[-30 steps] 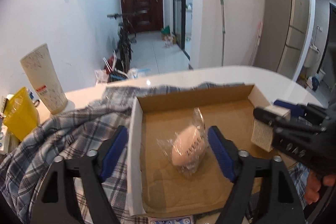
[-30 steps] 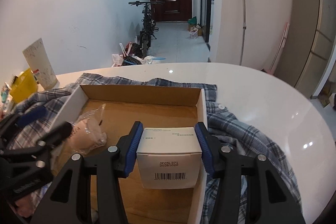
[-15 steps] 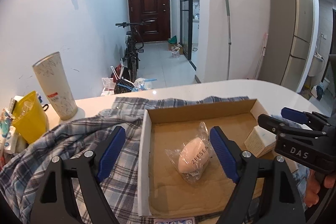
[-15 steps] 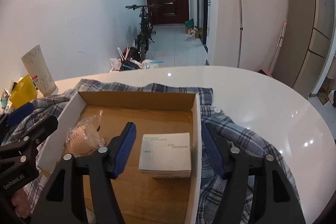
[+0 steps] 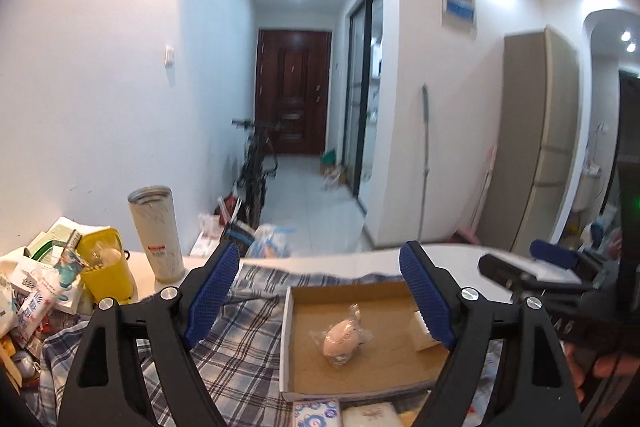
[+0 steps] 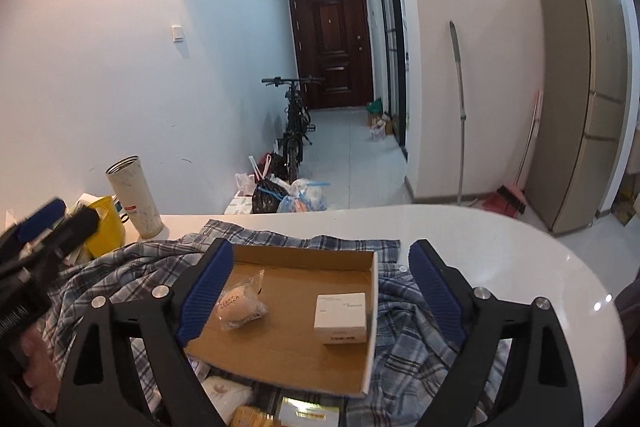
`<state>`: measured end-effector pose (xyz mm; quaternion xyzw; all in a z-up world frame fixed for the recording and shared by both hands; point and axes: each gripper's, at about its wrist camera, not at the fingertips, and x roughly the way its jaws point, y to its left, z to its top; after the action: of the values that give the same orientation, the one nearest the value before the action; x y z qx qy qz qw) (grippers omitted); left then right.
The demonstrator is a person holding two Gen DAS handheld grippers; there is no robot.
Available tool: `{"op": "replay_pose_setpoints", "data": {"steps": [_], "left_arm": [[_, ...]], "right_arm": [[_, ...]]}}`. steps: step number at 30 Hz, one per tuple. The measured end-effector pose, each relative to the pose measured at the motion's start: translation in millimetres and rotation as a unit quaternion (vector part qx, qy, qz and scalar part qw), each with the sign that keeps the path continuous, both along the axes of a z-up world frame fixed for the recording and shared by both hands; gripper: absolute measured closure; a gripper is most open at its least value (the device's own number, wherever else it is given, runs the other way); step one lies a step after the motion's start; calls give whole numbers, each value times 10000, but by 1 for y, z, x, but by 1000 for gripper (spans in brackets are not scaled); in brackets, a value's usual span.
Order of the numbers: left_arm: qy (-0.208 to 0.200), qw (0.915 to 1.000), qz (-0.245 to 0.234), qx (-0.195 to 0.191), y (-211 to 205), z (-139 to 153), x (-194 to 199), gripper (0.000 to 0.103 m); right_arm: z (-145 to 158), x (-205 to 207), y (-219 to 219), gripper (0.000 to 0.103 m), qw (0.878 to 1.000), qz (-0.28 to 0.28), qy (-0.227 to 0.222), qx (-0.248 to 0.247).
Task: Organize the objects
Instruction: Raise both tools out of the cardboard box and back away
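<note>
A shallow cardboard box (image 5: 352, 291) (image 6: 308, 259) lies on a plaid shirt (image 5: 248, 343) (image 6: 408, 323) on the white table. Inside it are a pink item in a clear bag (image 5: 342, 337) (image 6: 238, 305) and a small white carton (image 6: 340, 317) (image 5: 422, 329) at the right wall. My left gripper (image 5: 326, 301) is open and empty, held above and in front of the box. My right gripper (image 6: 320, 293) is open and empty, raised above the box. Each gripper shows at the edge of the other's view.
A white tumbler (image 5: 156, 233) (image 6: 134, 197), a yellow container (image 5: 106, 265) and a pile of packets (image 5: 36, 287) stand at the left. More packets (image 5: 344, 413) (image 6: 248, 407) lie in front of the box. The table edge (image 6: 560, 255) curves at the right.
My right gripper let go of the white carton, which now rests in the box. Both grippers opened wider, drew back and rose away from the box.
</note>
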<state>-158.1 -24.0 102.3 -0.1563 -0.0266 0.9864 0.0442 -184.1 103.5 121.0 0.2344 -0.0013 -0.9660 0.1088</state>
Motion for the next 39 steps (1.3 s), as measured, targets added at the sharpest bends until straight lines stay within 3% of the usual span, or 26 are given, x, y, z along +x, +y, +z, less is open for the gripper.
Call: {"op": "replay_pose_setpoints", "data": {"steps": [2, 5, 7, 10, 13, 18, 24, 28, 33, 39], "left_arm": [[126, 9999, -84, 33, -1, 9, 21, 18], [221, 9993, -284, 45, -1, 17, 47, 14], [214, 9979, -581, 185, -2, 19, 62, 13], [251, 9971, -656, 310, -5, 20, 80, 12], [311, 9968, -661, 311, -4, 17, 93, 0], [507, 9971, -554, 87, 4, 1, 106, 0], [109, 9989, -450, 81, 7, -32, 92, 0], [-328, 9984, -306, 329, -3, -61, 70, 0], [-1144, 9904, -407, 661, -14, -101, 46, 0], [-1456, 9880, -235, 469, -3, -125, 36, 0]], "right_arm": [[11, 26, -1, 12, 9996, 118, 249, 22], [23, 62, 6, 0, 9977, 173, 636, -156], [26, 80, 10, 0, 9963, 154, 790, -293], [24, 100, 22, 0, 9952, 155, 791, -560], [17, 109, 33, 0, 9940, 117, 735, -797], [-2, 107, 46, 0, 9941, -250, 747, -743], [-26, 89, 57, 0, 9947, -350, 421, -866], [-44, 78, 59, 0, 9951, -405, 269, -856], [-68, 63, 59, 0, 9959, -398, -65, -809], [-80, 60, 56, 0, 9978, -381, -153, -519]]}}
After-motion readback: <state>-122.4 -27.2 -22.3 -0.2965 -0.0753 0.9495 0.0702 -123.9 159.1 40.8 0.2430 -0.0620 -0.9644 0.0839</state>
